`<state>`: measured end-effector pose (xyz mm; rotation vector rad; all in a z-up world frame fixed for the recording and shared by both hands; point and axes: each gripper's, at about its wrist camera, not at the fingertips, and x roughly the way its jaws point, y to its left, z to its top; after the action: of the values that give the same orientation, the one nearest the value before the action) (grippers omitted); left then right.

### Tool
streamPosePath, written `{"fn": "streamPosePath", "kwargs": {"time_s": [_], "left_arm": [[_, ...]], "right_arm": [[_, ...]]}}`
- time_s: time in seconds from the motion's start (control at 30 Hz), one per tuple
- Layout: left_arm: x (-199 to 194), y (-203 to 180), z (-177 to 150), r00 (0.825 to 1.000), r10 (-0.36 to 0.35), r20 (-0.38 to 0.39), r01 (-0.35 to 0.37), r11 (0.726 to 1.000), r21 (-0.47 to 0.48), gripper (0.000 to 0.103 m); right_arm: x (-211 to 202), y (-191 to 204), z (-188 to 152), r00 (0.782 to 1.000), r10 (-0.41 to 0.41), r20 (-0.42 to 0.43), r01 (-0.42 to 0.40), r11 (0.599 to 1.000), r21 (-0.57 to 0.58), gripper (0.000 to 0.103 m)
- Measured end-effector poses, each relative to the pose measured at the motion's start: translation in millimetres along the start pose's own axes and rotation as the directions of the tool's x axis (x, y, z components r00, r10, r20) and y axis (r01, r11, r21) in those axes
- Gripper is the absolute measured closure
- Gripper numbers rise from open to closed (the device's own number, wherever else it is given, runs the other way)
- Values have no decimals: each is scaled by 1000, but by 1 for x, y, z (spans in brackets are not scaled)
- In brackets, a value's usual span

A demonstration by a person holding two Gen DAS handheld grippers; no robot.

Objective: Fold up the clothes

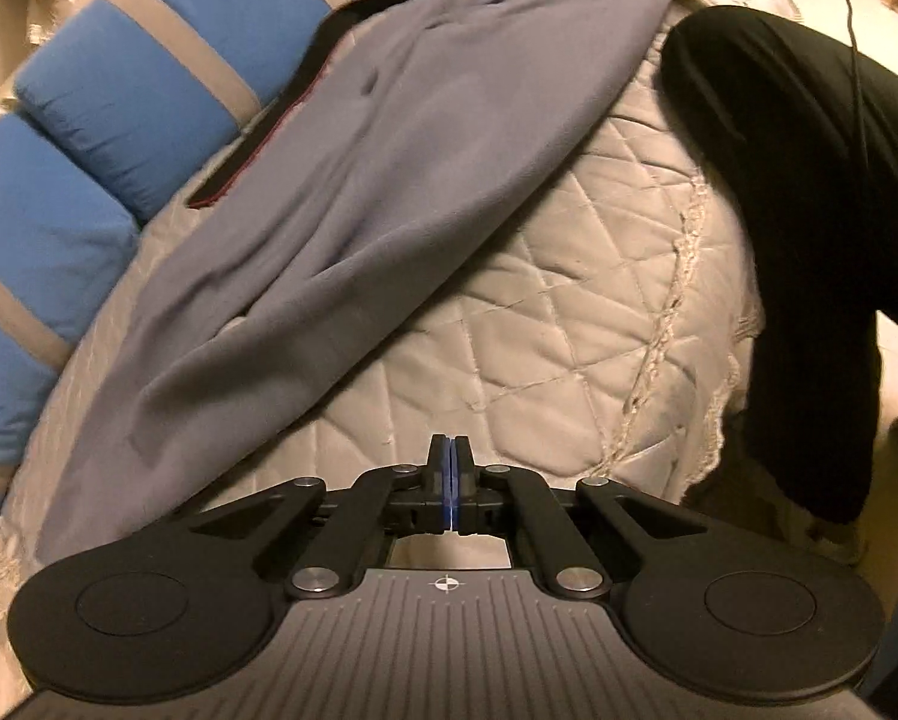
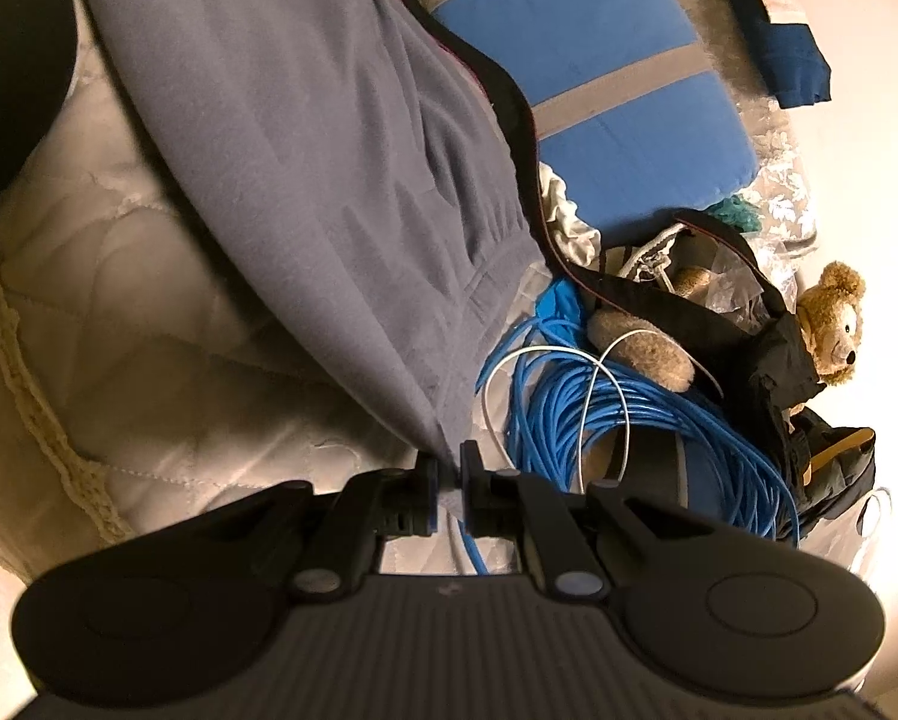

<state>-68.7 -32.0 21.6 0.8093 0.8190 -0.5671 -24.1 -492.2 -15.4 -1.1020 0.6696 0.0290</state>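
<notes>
Cable coil [image 2: 617,420] beside pinched grey garment [image 2: 329,150], right view only

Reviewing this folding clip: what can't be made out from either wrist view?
- Grey garment: its type; the top runs off the right wrist view's edge.
- Garment corner in the right hand-held gripper: hidden behind the pads.
- Teddy bear: lower body hidden by a black bag.
- Blue cable coil: ends untraceable.

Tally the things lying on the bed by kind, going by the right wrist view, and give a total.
Grey garment: 1
Blue-and-grey striped cushion: 1
Blue cable coil: 1
White cable: 1
Teddy bear: 1
Black bag: 1
Total: 6
</notes>
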Motion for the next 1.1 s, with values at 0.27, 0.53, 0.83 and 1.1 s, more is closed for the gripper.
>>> {"fn": "streamPosePath", "kwargs": {"time_s": [0.27,0.53,0.83,1.1], "left_arm": [[3,49,3,991,135,22,-135,991,-6,49],[38,114,15,954,300,-5,-287,919,272,47],[86,154,13,978,112,-175,-32,913,407,47],[98,159,19,972,-21,-234,116,909,401,47]], "right_arm": [[-1,0,2,1000,-3,-7,3,1000,-2,89],[3,2,2,1000,11,-18,-11,1000,-5,80],[6,5,1,999,26,-35,-27,1000,-16,77],[9,9,3,998,35,-56,-37,999,-34,77]]}}
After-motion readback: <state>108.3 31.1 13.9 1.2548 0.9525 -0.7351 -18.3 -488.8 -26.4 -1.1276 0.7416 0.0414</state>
